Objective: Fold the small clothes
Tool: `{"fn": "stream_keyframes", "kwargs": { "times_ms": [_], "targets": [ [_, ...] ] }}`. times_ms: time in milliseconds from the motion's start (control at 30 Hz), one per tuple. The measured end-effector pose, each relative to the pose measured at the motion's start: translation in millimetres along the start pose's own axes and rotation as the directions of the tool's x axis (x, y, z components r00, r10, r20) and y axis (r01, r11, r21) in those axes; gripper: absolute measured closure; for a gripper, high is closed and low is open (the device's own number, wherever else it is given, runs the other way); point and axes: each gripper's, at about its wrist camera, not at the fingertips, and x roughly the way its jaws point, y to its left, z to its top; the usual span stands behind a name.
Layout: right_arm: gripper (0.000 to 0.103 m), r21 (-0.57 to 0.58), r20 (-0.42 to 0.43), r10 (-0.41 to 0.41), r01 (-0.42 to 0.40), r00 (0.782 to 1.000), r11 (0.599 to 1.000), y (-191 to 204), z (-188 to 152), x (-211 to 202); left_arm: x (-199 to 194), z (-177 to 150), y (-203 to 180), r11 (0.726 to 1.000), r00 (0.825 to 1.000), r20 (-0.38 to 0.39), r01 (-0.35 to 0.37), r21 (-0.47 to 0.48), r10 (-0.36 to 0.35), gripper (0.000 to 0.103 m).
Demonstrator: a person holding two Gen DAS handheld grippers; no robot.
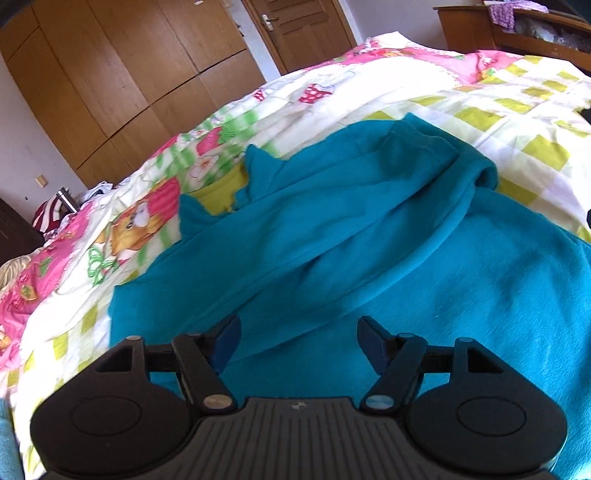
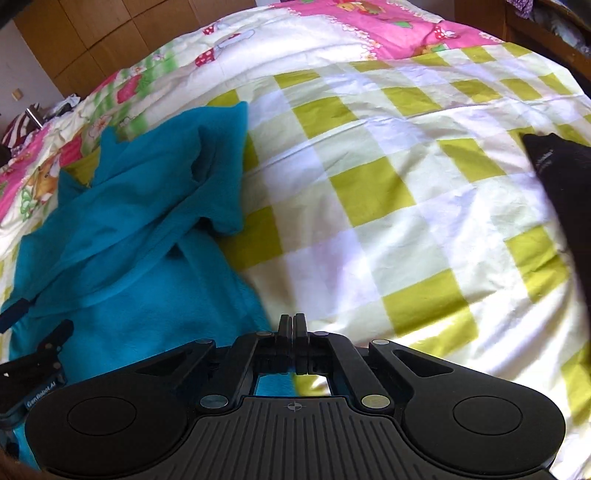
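A teal fleece garment [image 1: 369, 229] lies crumpled on the bed, with a sleeve folded across its body and its cuff end bunched toward the far right. My left gripper [image 1: 299, 332] hovers open just above the garment's near part, nothing between its blue-padded fingers. In the right wrist view the garment [image 2: 129, 240] fills the left side, and the left gripper [image 2: 38, 319] shows over it at the left edge. My right gripper [image 2: 293, 321] is shut at the garment's right edge, over the checked quilt. No cloth shows between its fingers.
The bed is covered by a quilt [image 2: 369, 192] of green-and-white checks with pink cartoon patches. A dark object [image 2: 561, 177] lies on the quilt at the right. A wooden wardrobe [image 1: 110, 74] and door [image 1: 303, 29] stand beyond the bed. Clothes are piled at the far left [image 1: 48, 214].
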Motion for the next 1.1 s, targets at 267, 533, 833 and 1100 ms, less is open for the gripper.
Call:
{"fn": "stream_keyframes", "kwargs": {
  "times_ms": [267, 533, 833, 1100],
  "targets": [
    [0.076, -0.009, 0.119, 0.201, -0.202, 0.972, 0.979, -7.6, 40.3, 13.4, 4.7, 11.3, -28.8, 0.999, 0.999, 0.042, 0.005, 0.042, -0.006, 0.021],
    [0.070, -0.018, 0.194, 0.294, -0.296, 0.936, 0.955, 23.7, 43.8, 61.7, 9.9, 8.2, -20.5, 0.999, 1.000, -0.011, -0.003, -0.041, 0.002, 0.021],
    [0.093, -0.009, 0.333, 0.167, -0.174, 0.928, 0.985, 20.7, 76.2, 33.8, 11.3, -1.4, -10.8, 0.999, 0.999, 0.016, -0.037, -0.021, 0.037, 0.020],
    [0.089, -0.266, 0.200, 0.125, -0.069, 0.972, 0.961, 27.9, 89.6, 45.6, 21.1, -17.1, -19.6, 0.996, 0.997, -0.003, -0.075, 0.040, 0.075, 0.020]
  ]
}}
